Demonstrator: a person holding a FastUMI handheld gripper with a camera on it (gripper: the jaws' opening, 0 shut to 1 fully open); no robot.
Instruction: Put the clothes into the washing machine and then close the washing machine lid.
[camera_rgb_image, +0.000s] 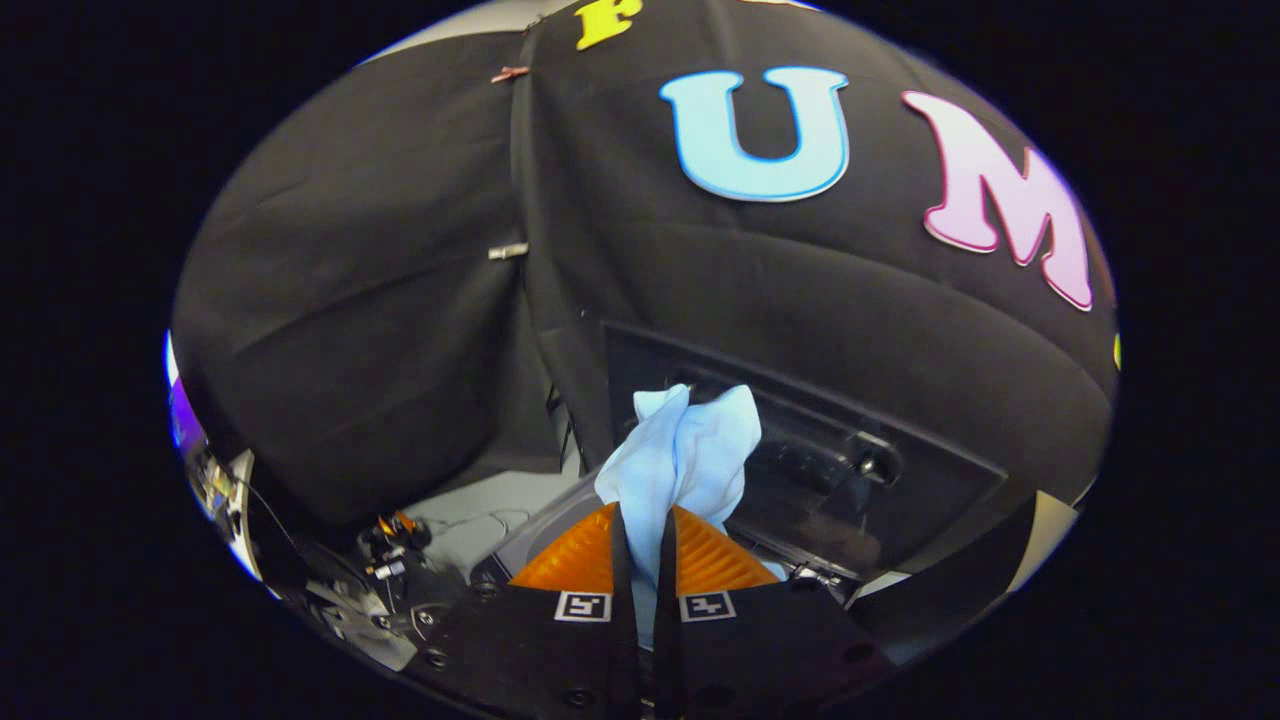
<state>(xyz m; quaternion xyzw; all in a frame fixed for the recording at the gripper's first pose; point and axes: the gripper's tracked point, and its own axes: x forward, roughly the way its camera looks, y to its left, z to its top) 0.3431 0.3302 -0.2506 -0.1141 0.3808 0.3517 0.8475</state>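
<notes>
With its two fingers drawn almost together, the gripper (645, 545) pinches a light blue cloth (680, 455), which bunches up just ahead of the fingertips. Beyond the cloth stands the washing machine's raised dark lid (850, 440), upright against the booth's black wall.

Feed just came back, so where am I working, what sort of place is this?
Likely a cloth-walled recording booth set up as a laundry corner. Black cloth hangs all around, a washing machine stands just ahead with its dark lid raised, and the gripper is shut on a light blue cloth.
</notes>
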